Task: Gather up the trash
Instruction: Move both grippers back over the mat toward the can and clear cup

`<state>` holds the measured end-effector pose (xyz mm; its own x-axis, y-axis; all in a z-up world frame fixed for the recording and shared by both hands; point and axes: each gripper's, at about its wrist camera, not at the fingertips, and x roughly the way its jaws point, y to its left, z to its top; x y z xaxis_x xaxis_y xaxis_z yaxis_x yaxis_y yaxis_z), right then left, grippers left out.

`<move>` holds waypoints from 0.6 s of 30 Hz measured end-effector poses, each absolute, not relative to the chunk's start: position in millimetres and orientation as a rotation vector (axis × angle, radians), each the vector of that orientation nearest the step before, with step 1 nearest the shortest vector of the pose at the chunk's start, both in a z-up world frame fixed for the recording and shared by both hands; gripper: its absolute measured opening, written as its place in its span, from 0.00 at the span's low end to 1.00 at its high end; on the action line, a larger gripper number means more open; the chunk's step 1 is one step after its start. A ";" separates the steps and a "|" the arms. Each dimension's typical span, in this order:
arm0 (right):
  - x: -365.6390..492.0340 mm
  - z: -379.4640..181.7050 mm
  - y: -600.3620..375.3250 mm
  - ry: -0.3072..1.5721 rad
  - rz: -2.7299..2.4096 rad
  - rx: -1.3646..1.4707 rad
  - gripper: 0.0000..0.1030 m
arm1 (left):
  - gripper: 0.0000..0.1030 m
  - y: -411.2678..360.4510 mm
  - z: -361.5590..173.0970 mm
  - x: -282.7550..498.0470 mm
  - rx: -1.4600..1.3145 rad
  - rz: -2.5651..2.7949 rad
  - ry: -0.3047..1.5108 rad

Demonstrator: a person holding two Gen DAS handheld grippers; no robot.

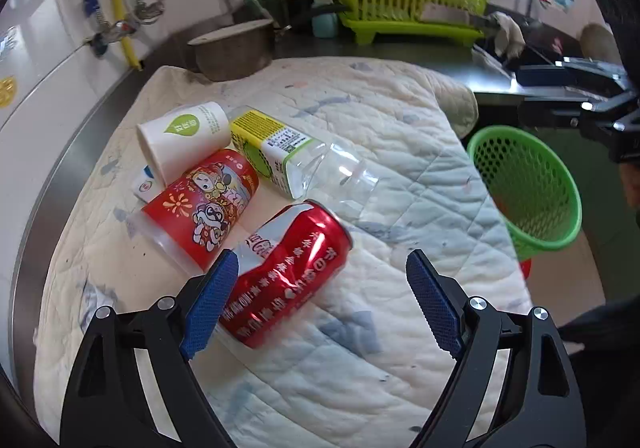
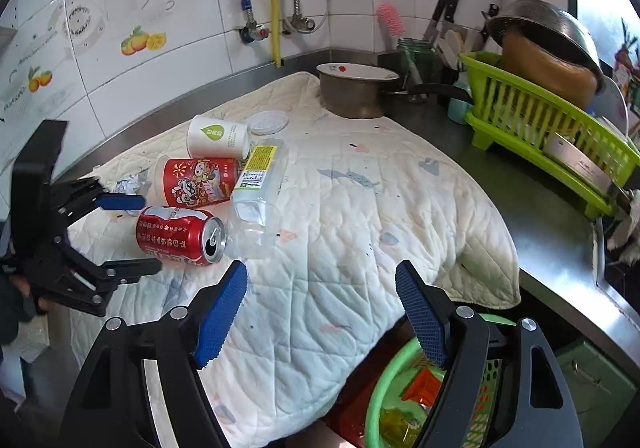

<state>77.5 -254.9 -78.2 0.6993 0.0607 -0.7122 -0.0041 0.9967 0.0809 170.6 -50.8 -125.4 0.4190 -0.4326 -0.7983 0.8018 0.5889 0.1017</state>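
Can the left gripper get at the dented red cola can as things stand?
Probably yes. The left gripper is open with the cola can lying partly between its fingers, one pad beside it; nothing covers the can.

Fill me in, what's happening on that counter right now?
A person with two handheld grippers is clearing trash off a quilted mat. The left gripper, open, is around the dented red can, not yet closed. A red cup, white cup and clear bottle lie beside it. The right gripper is open and empty above the green basket.
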 end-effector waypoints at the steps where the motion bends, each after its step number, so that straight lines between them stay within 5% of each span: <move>1: 80.2 -78.7 -252.6 0.799 0.038 0.072 0.72 | 0.83 -50.8 -127.6 173.6 0.536 -0.836 0.816; 18: 156.8 -90.9 -224.3 0.873 0.119 0.060 0.72 | 0.81 -54.4 -158.8 213.7 0.692 -0.977 0.851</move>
<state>156.8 -224.3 -90.9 0.6364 0.1285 -0.7606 -0.0795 0.9917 0.1010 213.7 -54.4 -158.8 0.3010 -0.4162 -0.8580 0.9067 0.4035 0.1224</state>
